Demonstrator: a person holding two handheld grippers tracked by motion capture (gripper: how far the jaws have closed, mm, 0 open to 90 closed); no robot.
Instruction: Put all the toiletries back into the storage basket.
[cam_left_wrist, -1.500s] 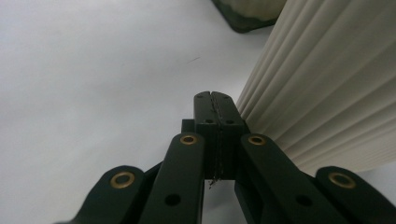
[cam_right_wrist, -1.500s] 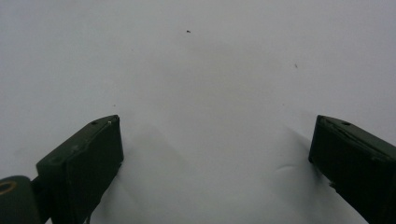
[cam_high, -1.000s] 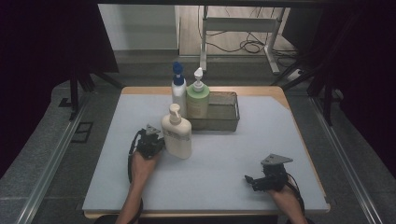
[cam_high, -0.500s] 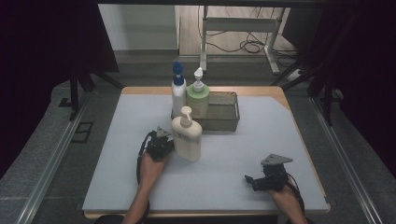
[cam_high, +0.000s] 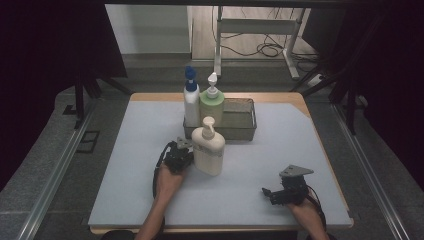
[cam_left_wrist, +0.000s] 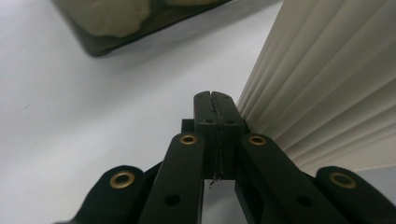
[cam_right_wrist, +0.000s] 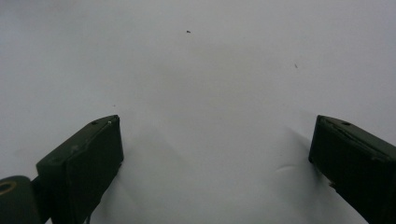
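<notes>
On the grey mat (cam_high: 125, 150), the cream pump bottle (cam_high: 208, 151) stands upright just in front of the basket (cam_high: 240, 131), with the left gripper (cam_high: 182, 151), jaws closed on nothing, against its left side, and the right gripper (cam_high: 272, 192), jaws spread wide and empty, resting well apart near the front right.

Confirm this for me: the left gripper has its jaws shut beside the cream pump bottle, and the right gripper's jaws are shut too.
Not quite. The left gripper does have its jaws shut beside the cream pump bottle, but the right gripper stands open: the right gripper view shows its two jaws wide apart over the bare table.
</notes>
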